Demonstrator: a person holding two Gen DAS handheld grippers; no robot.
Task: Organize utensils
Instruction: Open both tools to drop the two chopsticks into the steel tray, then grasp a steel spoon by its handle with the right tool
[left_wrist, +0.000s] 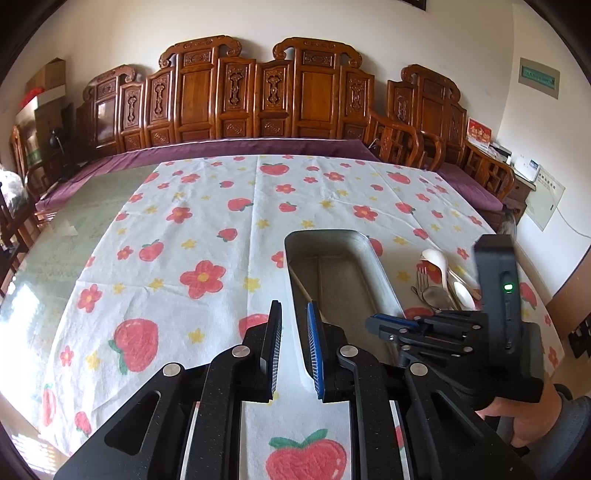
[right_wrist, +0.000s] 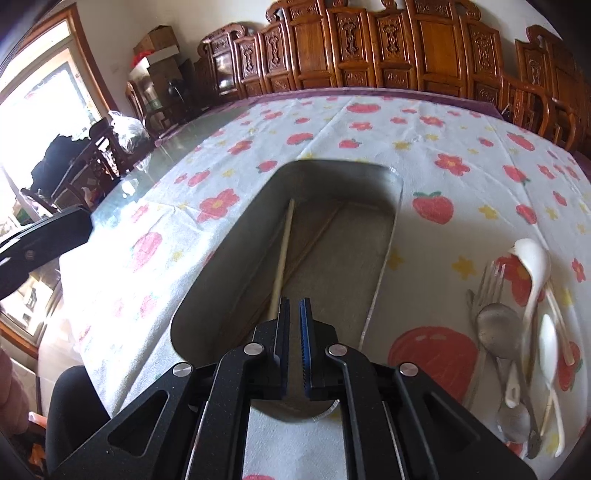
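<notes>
Your left tool (left_wrist: 294, 314) hangs over the strawberry-and-flower cloth (left_wrist: 177, 229) that covers the counter, its two pads a narrow gap apart with nothing between them. From that wrist view, the metal tray (left_wrist: 373, 266) sits at about one o'clock from the fingertips, just beside them, its long side running away from you.

Inside the tray, a pale chopstick (right_wrist: 282, 251) lies lengthwise along the left half, and a thinner, darker stick (right_wrist: 317, 236) lies slanted just to its right; whether the two touch at the near end is hidden by the tool.

Your right tool (right_wrist: 294, 304) points down into the near end of the tray with its jaws all but closed — only a sliver shows between the pads, and nothing is gripped. The near tip of the pale chopstick ends right at the left finger; whether it touches cannot be told.

Further right, outside the tray, the loose utensils lie in a pile on the cloth at about three o'clock from the right tool: a white ceramic spoon (right_wrist: 532, 266) on top, a fork (right_wrist: 489, 280) beside it, a metal spoon (right_wrist: 496, 332) with its bowl up, and more spoons and handles overlapping below — the lower ones too blurred to sort. In the left wrist view your hand (left_wrist: 524, 417) grips the right tool's handle at four o'clock.
</notes>
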